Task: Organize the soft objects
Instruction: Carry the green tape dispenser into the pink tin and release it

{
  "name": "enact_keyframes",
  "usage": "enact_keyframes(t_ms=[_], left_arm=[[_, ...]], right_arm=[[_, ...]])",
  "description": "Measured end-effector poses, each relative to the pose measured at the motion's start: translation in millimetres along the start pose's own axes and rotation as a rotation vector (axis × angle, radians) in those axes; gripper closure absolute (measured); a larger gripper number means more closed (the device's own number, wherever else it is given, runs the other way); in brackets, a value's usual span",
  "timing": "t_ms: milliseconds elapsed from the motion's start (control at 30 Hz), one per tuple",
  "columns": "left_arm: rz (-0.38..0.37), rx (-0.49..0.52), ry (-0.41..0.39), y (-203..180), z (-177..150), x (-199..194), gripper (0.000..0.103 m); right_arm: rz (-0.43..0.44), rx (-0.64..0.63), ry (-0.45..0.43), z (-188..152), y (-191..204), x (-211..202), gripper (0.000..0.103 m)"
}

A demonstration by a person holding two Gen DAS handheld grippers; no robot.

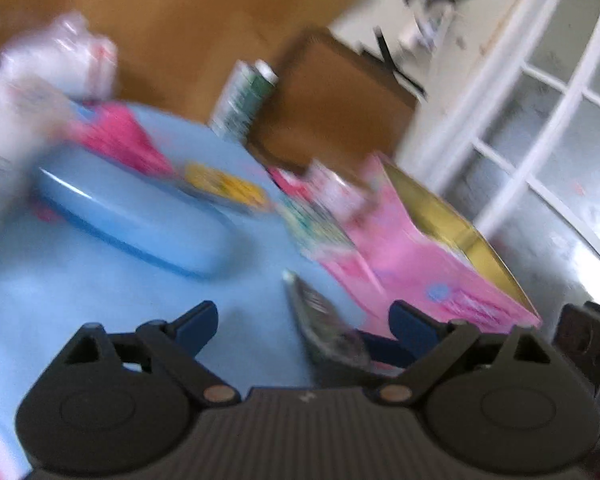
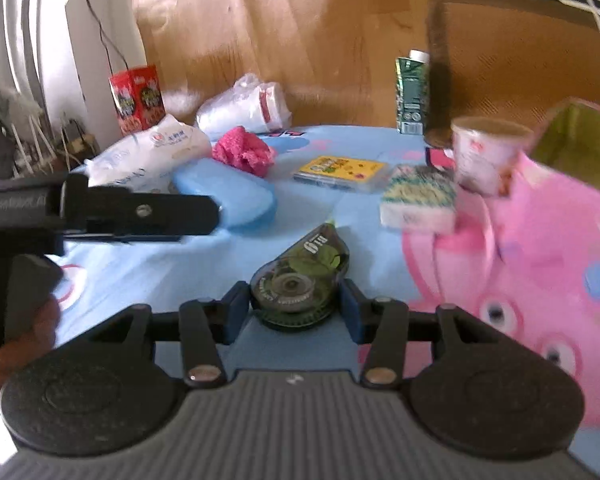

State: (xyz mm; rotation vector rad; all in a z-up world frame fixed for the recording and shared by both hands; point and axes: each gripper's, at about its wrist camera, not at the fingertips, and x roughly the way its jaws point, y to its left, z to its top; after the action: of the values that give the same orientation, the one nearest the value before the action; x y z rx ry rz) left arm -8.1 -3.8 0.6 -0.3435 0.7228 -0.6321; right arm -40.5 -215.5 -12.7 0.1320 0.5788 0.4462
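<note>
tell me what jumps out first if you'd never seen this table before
The big pink cartoon-pig box at the right edge grabs the eye first. Next, the right gripper with a dark green tape dispenser between its blue pads. Behind, a bright pink fluffy cloth sits beside a pale blue case.

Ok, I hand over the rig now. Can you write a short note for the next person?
Left hand-held gripper: open, empty.
Right hand-held gripper: jaws on both sides of the green tape dispenser; whether they grip it is unclear.
Soft things: pink cloth, striped sponge and tissue pack lie on the blue tablecloth.
Pink box: open, inside mostly hidden.
Done: nothing visibly sorted.
Left: all three soft things.
</note>
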Motion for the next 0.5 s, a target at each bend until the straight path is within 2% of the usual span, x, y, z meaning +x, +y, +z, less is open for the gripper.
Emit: enact_keyframes(t_ms=[33,67,100,133,167,233,367,500], left_arm=[[-0.010,-0.008,0.041,-4,1,8,0.018],[-0.018,-0.010,0.063,-7,2,15,0.018],[-0.019,-0.003,0.063,-12,3,17,0.030],[-0.044,-0.005,0.091,-15,7,23,0.048],[-0.076,-0.020,0.118,-18,9,27,0.052],[-0.118,-0.030,0.126,-29,17,32,0.053],[-0.147,0.103,0.078,-71,40,35,0.053],[-0.197,0.201,0.085,-116,61,59,0.053]], right_arm=[[0.009,0.021,-0.010,-4,-1,-5,0.051],[0.015,0.042,-0.022,-8,-3,-9,0.051],[0.017,0.055,-0.034,-11,-2,-13,0.051],[0.020,0.061,-0.048,-12,-4,-17,0.051],[0.018,0.059,-0.062,-13,-4,-19,0.051],[0.010,0.045,-0.096,-12,-4,-27,0.051],[-0.051,0.001,-0.206,-5,-9,-46,0.051],[-0.150,-0.015,-0.329,4,-26,-72,0.051]])
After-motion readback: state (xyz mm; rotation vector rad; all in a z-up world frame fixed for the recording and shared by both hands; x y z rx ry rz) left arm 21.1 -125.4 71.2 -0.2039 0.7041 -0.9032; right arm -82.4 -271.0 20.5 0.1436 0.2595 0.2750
